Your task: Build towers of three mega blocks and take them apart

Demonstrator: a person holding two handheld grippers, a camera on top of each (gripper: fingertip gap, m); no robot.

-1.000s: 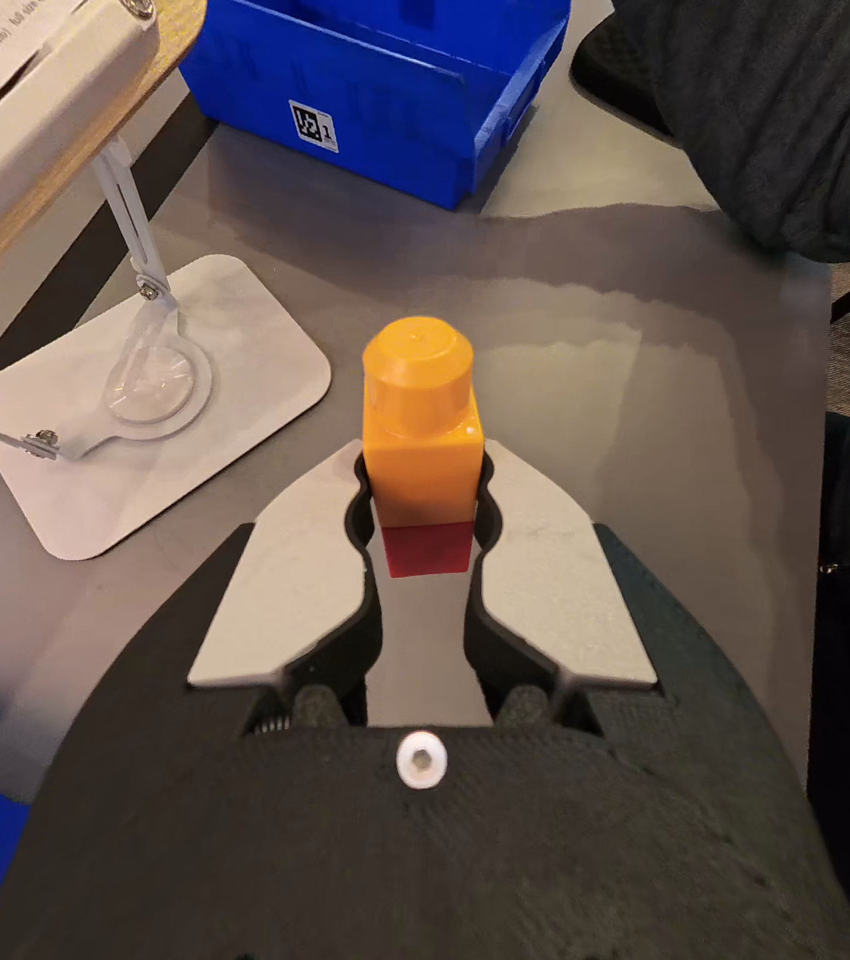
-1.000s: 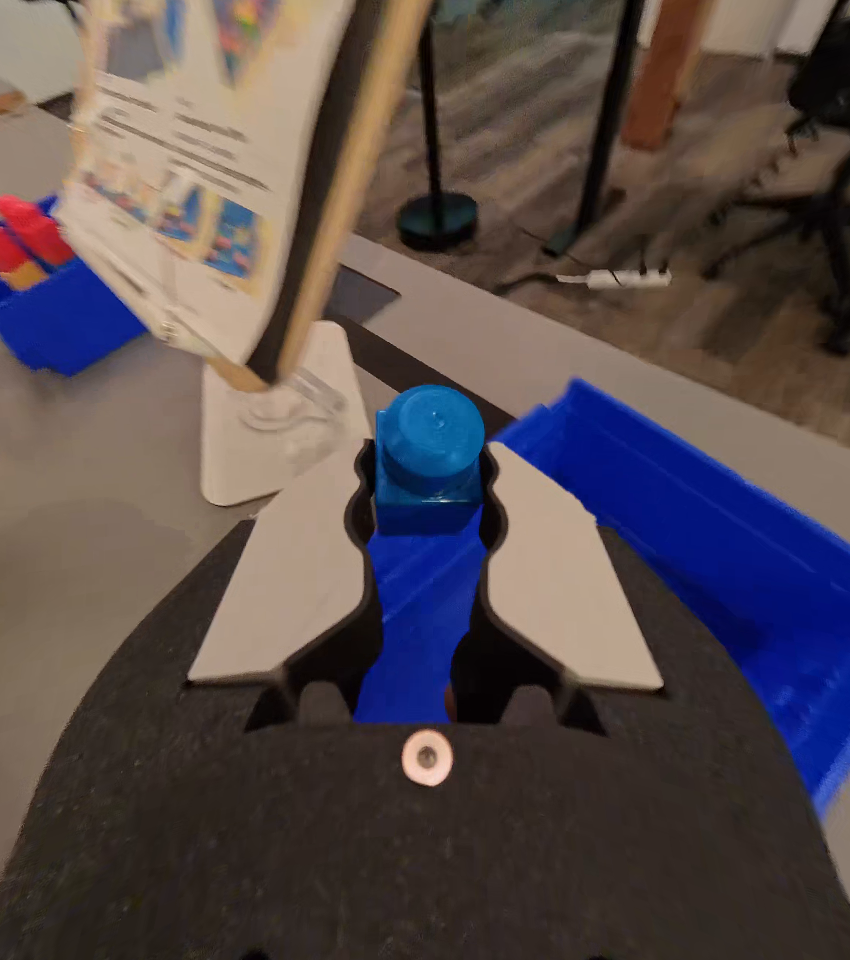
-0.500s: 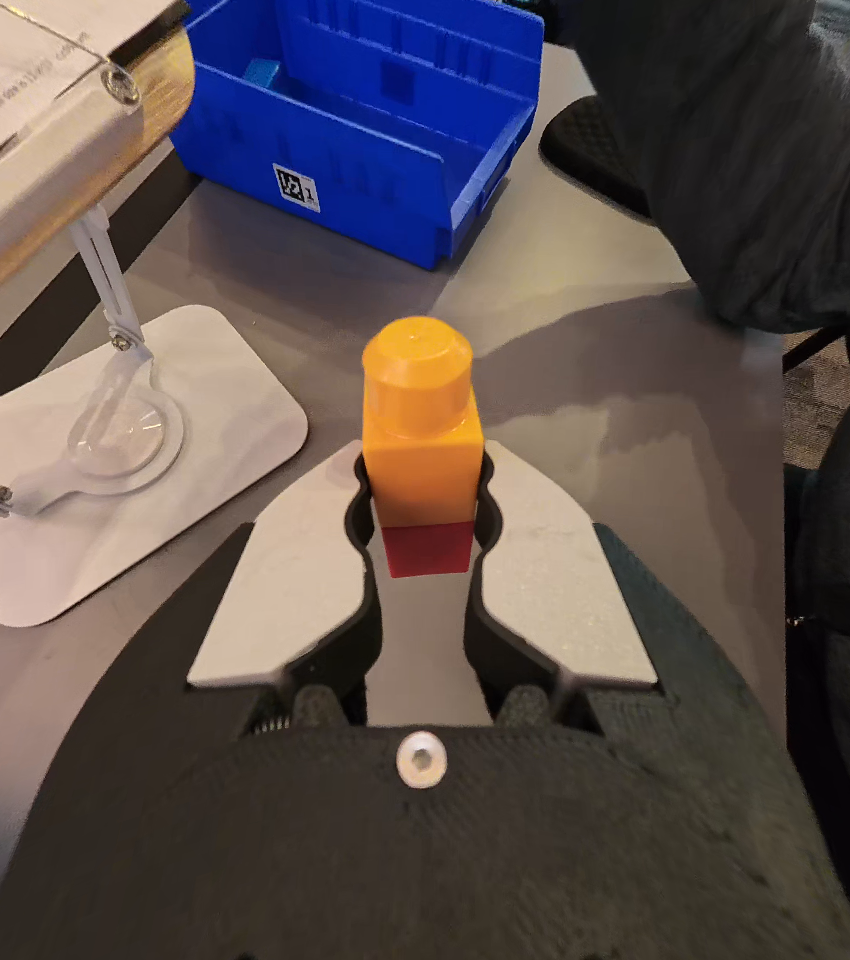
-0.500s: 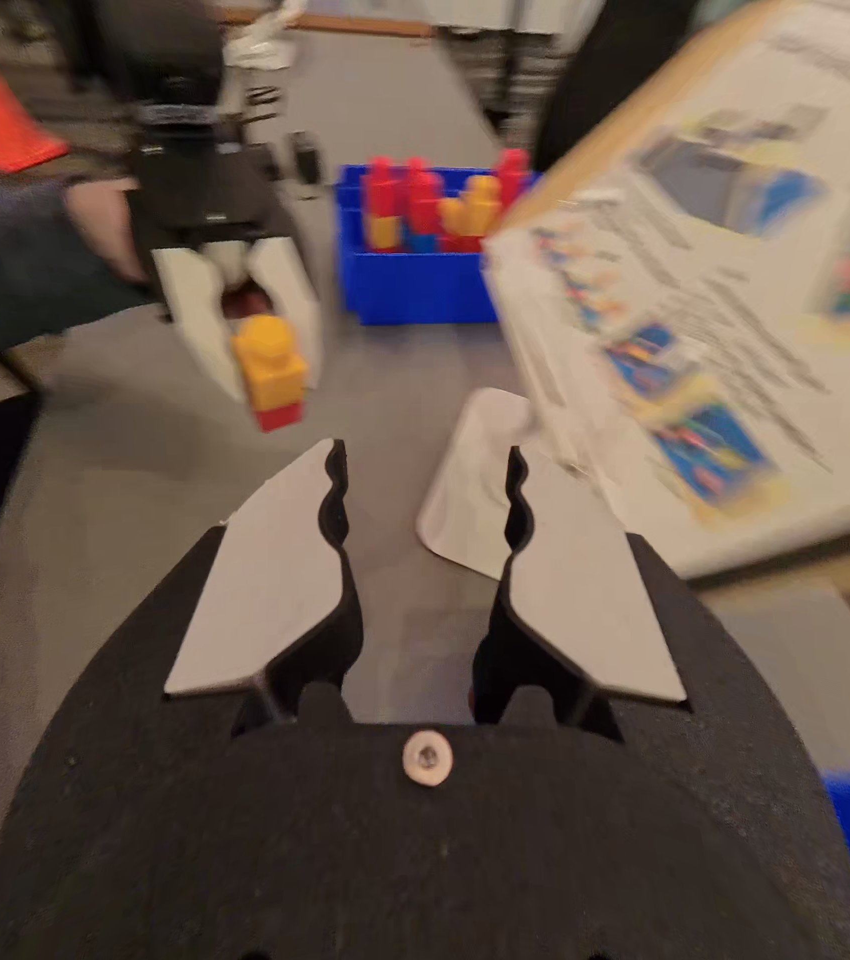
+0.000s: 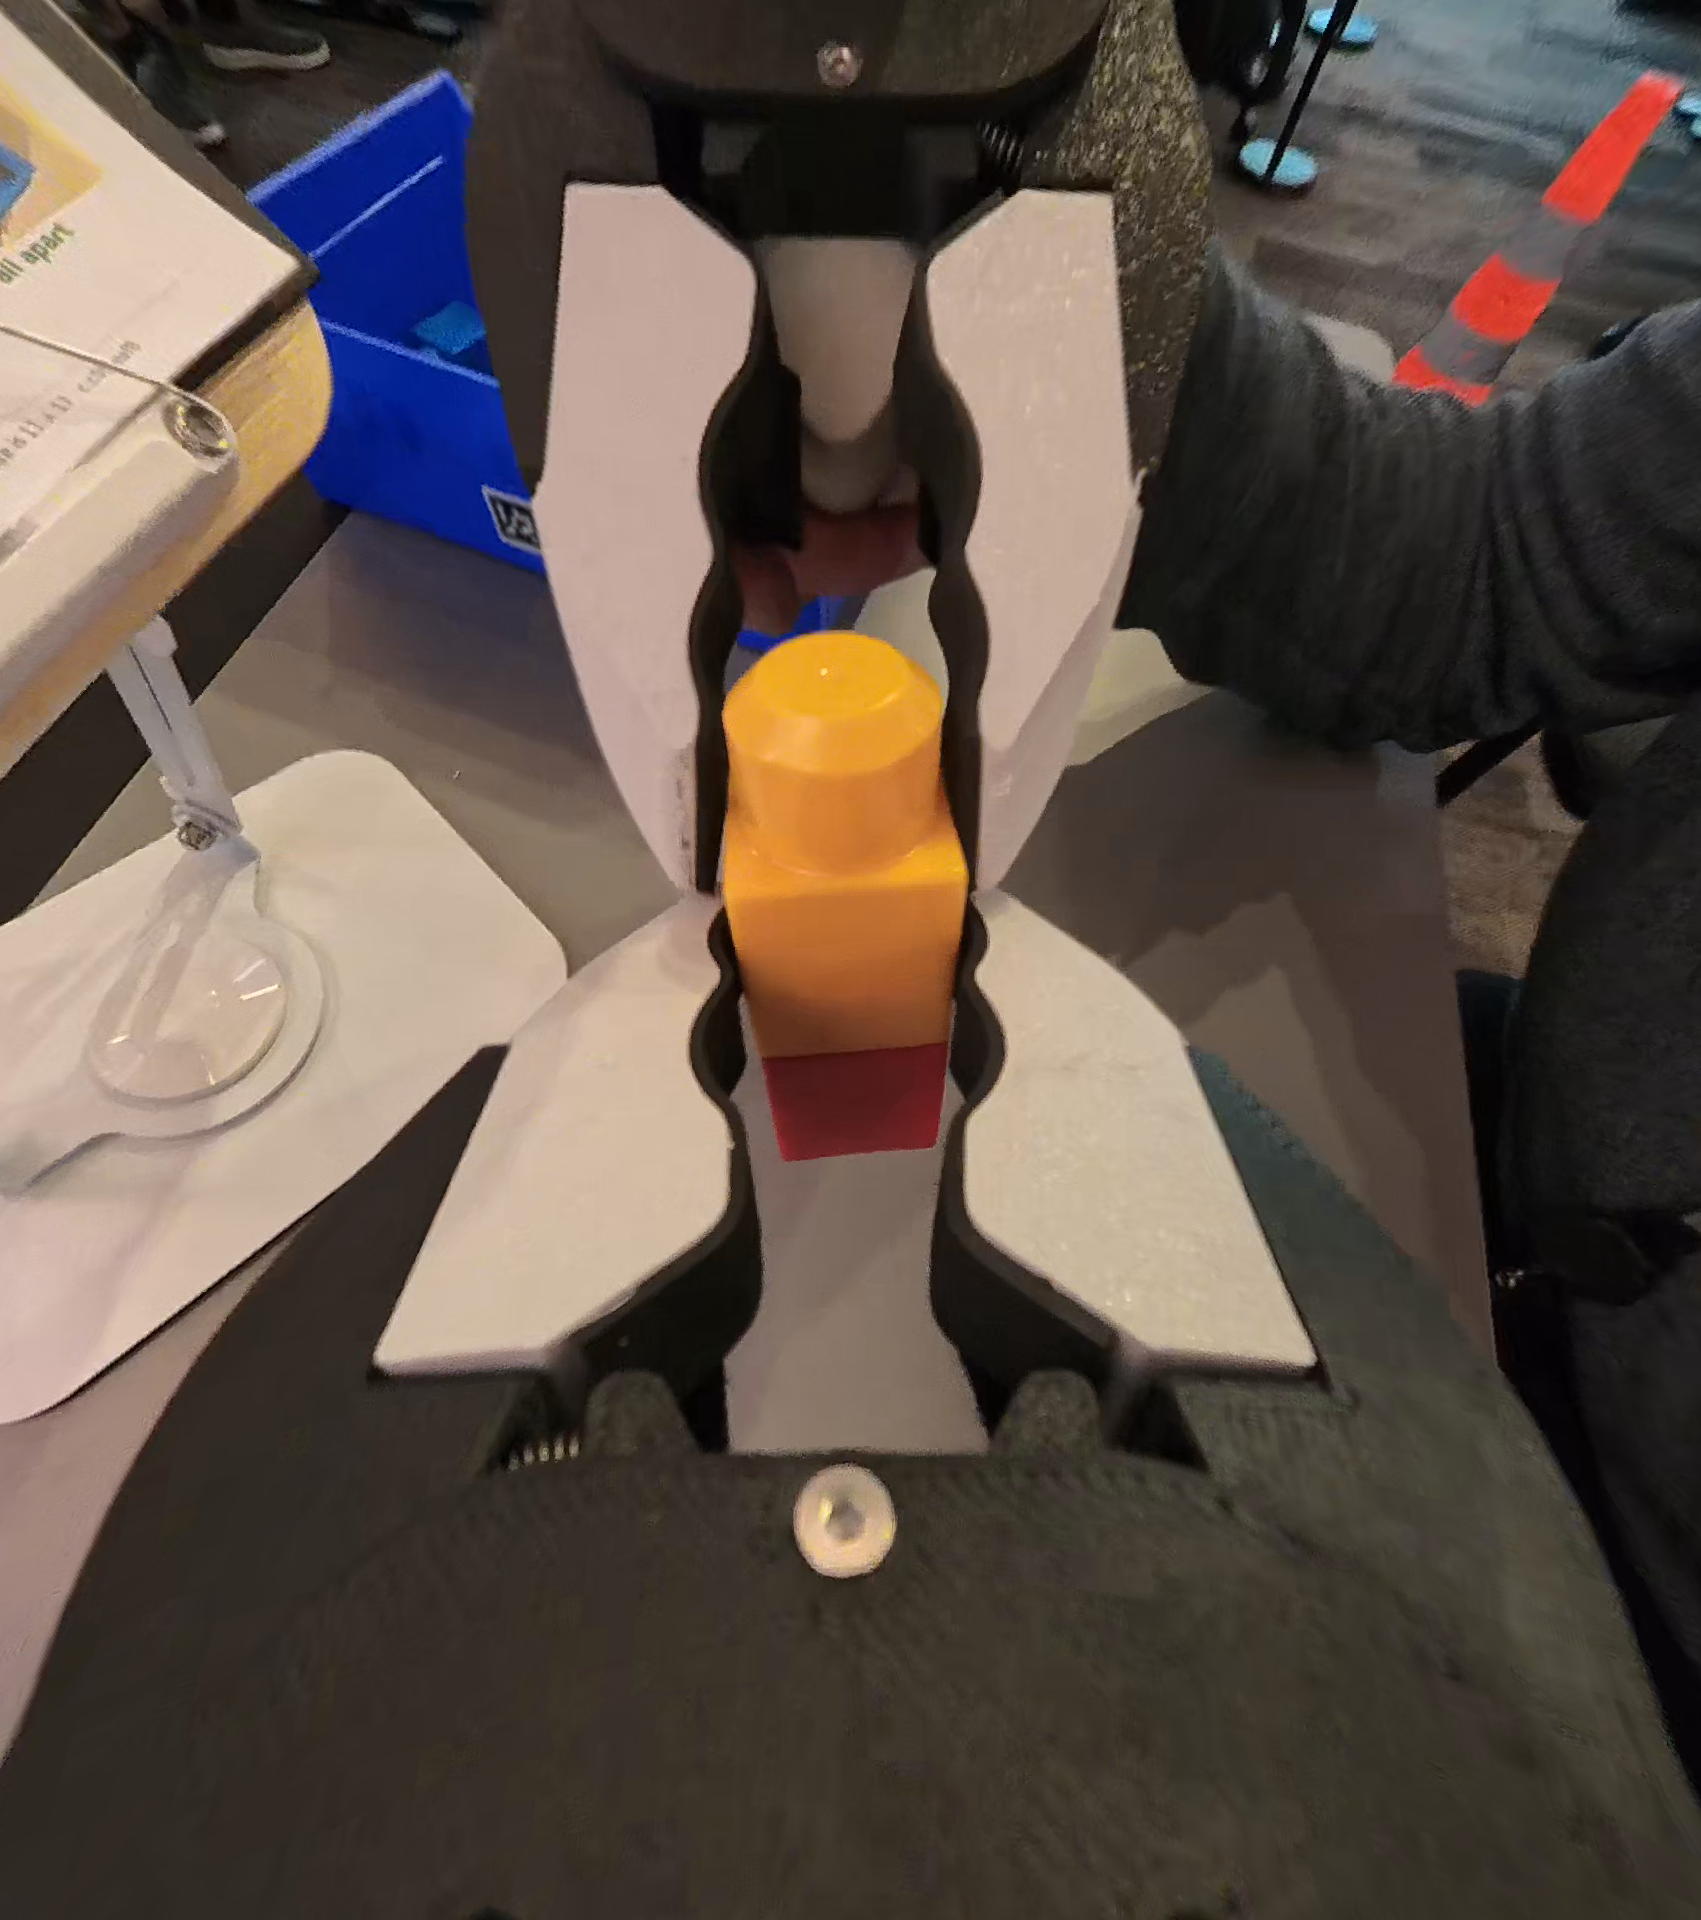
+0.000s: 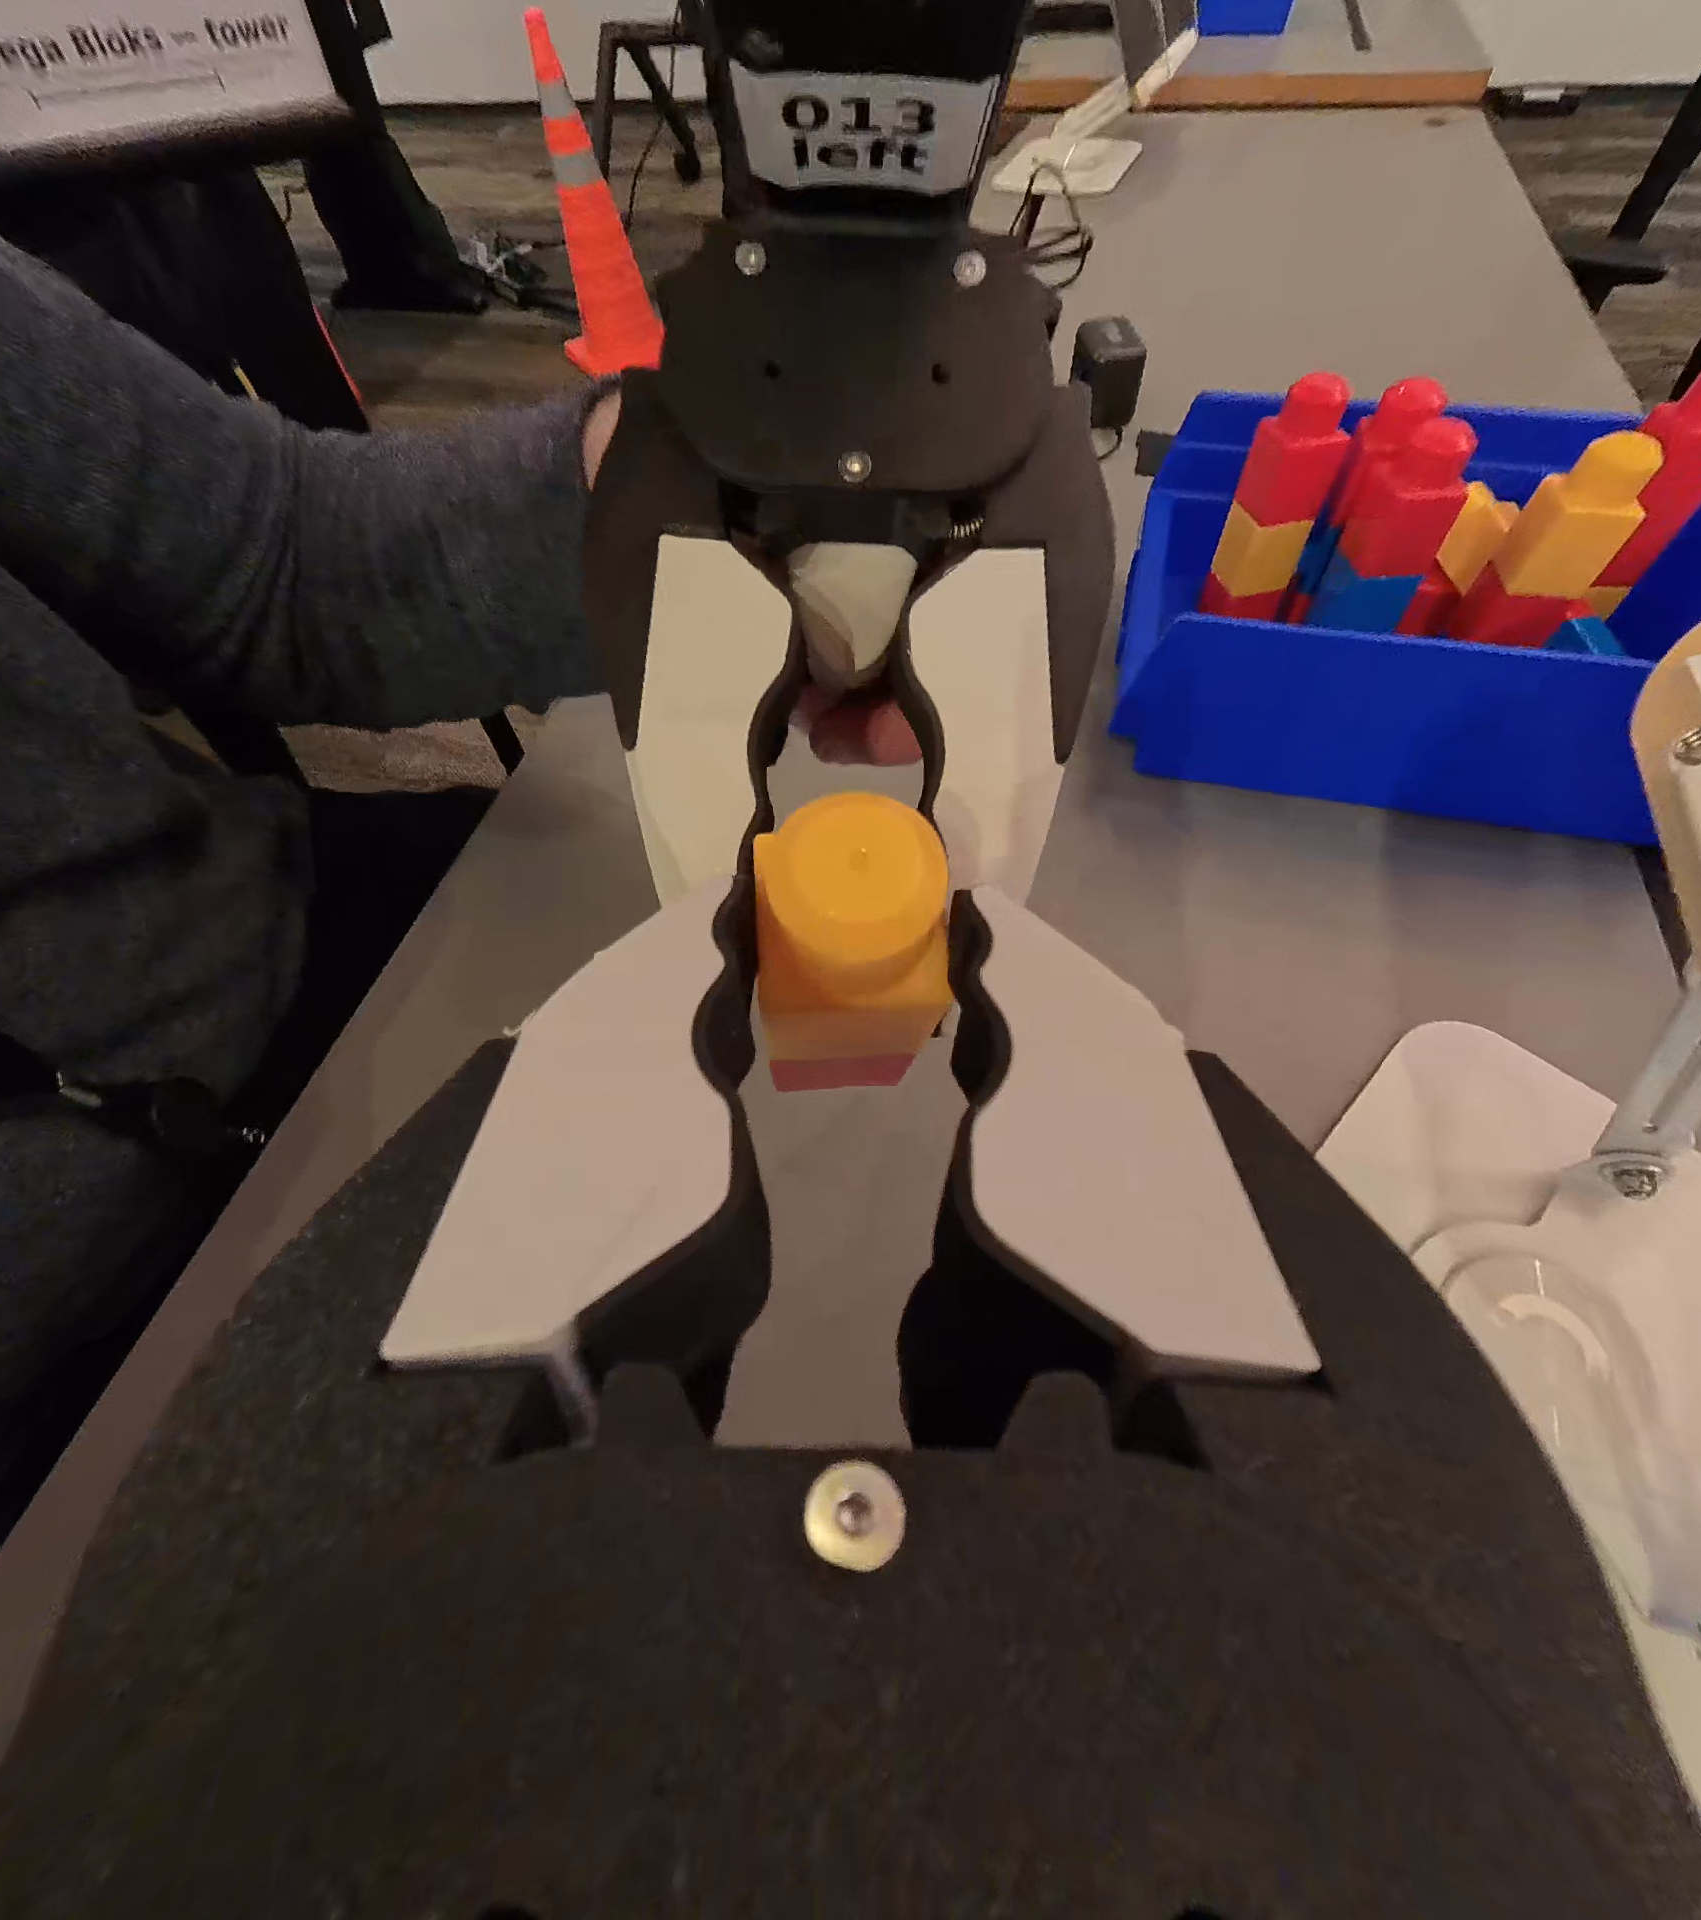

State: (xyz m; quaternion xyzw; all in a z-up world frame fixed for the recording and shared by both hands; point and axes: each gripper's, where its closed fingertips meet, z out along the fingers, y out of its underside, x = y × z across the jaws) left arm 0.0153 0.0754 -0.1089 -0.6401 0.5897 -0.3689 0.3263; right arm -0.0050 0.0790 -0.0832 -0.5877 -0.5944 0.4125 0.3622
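An orange block (image 5: 830,727) sits pressed onto a red block (image 5: 851,1101), held in the air above the grey table (image 5: 1261,862). My left gripper (image 5: 846,925) is shut on the orange block's body, and the red block hangs below its fingers. My right gripper (image 5: 835,868) faces it from the far side and is closed around the orange block's upper part. In the right wrist view my right gripper (image 6: 846,914) clamps the orange block (image 6: 851,883) with the red block (image 6: 841,1070) beneath. The left gripper (image 6: 841,831) is opposite.
A blue bin (image 6: 1386,717) holding several red, orange and blue towers stands on the table. Another blue bin (image 5: 399,416) has a blue block inside. A sign stand with a white base (image 5: 389,935) is close by. A person's dark sleeve (image 5: 1448,540) and an orange cone (image 6: 597,249) are nearby. My left and right fingertips are right by each other.
My right gripper dropped its blue block over the bin, swung round open, came to the stack and closed on the orange block. My left gripper kept its hold and tilted up slightly.
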